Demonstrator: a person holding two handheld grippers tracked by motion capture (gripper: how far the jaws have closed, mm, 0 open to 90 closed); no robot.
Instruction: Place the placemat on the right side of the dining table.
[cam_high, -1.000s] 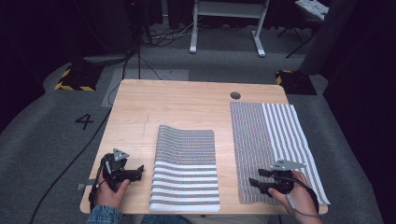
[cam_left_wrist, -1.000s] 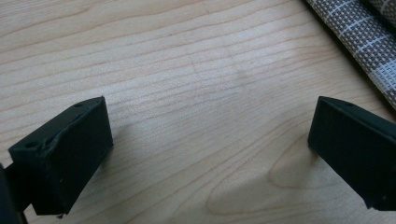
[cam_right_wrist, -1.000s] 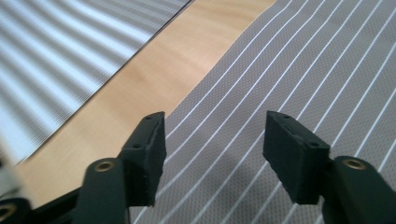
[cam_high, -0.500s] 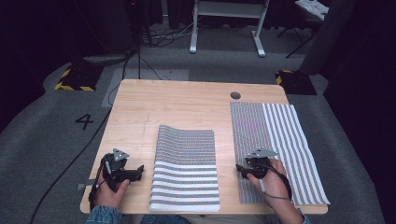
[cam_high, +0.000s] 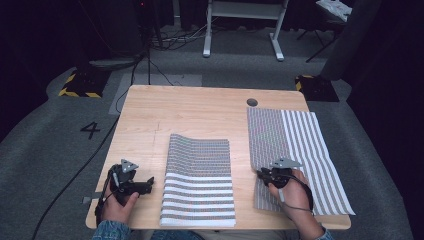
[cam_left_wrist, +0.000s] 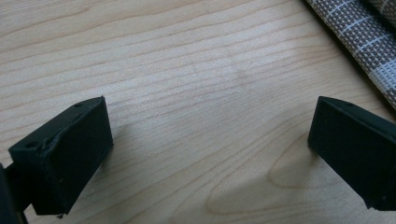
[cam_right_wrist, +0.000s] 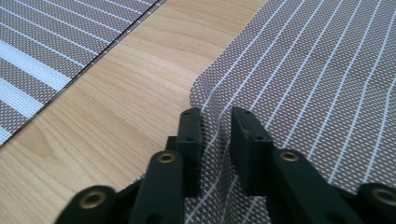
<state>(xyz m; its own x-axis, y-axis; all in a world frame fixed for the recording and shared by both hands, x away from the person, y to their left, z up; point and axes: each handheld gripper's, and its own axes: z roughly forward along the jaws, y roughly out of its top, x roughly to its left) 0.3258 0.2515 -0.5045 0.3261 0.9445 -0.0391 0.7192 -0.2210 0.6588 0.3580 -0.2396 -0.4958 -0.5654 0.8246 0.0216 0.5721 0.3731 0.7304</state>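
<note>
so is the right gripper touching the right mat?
Touching. The right gripper view shows the right gripper with its fingers closing on a raised fold of the right mat edge.

The right gripper (cam_right_wrist: 215, 140), rising from the bottom centre, is pinching a raised fold of the striped mat (cam_right_wrist: 317, 84). Bare table (cam_right_wrist: 116, 107) is running diagonally; another mat (cam_right_wrist: 56, 42) is lying upper left.

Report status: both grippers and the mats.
Left gripper open over bare table. Right gripper pinching right mat edge. Middle mat untouched.
</note>
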